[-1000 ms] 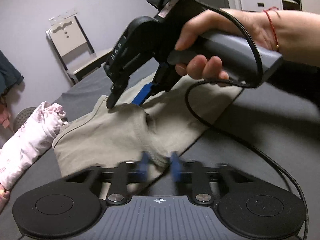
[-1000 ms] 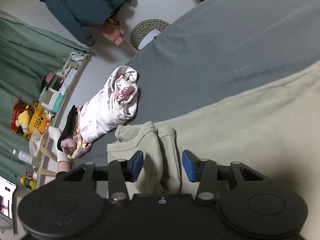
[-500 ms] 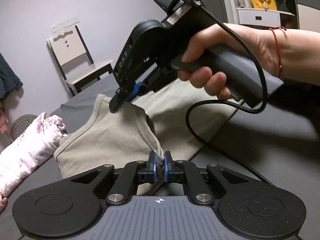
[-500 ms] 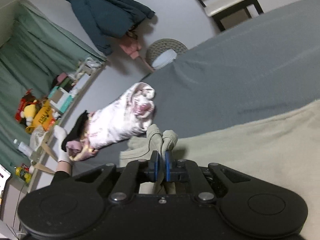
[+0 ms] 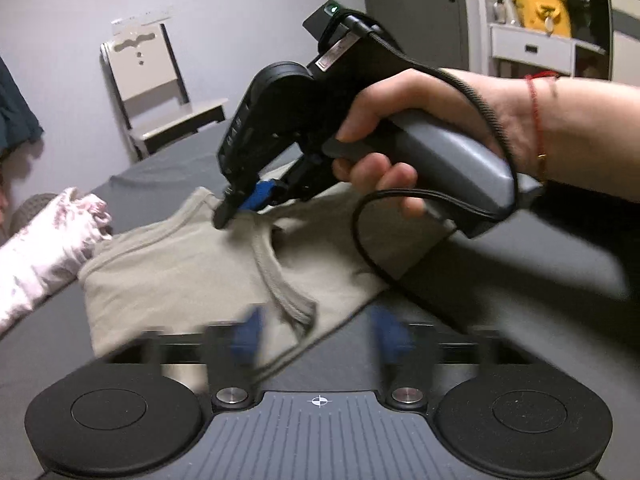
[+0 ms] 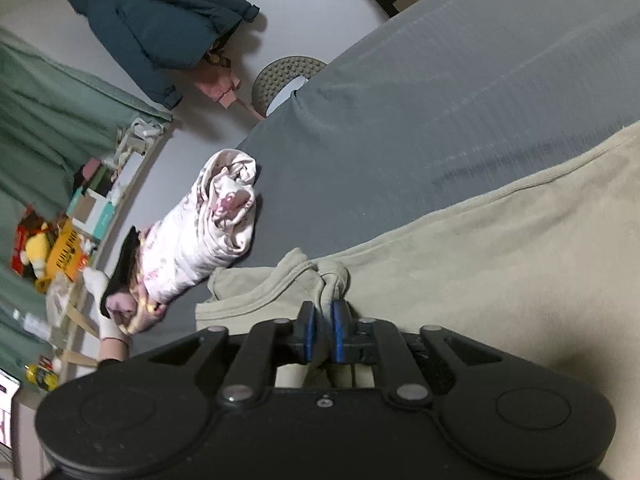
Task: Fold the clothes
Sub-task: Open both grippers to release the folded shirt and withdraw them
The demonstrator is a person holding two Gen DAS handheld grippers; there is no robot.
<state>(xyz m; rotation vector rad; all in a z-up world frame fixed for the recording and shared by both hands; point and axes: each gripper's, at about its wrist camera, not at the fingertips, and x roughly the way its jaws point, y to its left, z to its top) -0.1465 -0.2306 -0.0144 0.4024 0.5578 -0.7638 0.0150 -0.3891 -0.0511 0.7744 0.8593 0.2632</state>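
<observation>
The right tool [image 6: 323,330] is pinching the beige shirt [image 6: 500,264] on the bed [image 6: 460,92]; the left tool [image 5: 316,332] is gaping, blurred.

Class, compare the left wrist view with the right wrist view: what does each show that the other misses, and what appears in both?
Left wrist only: the hand holding the right gripper, the open left gripper, and a door.

Right wrist only: a dark jacket on the wall, green curtains and a cluttered shelf.

Both: the beige garment pinched by the right gripper, the rolled floral cloth and the grey bed.
</observation>
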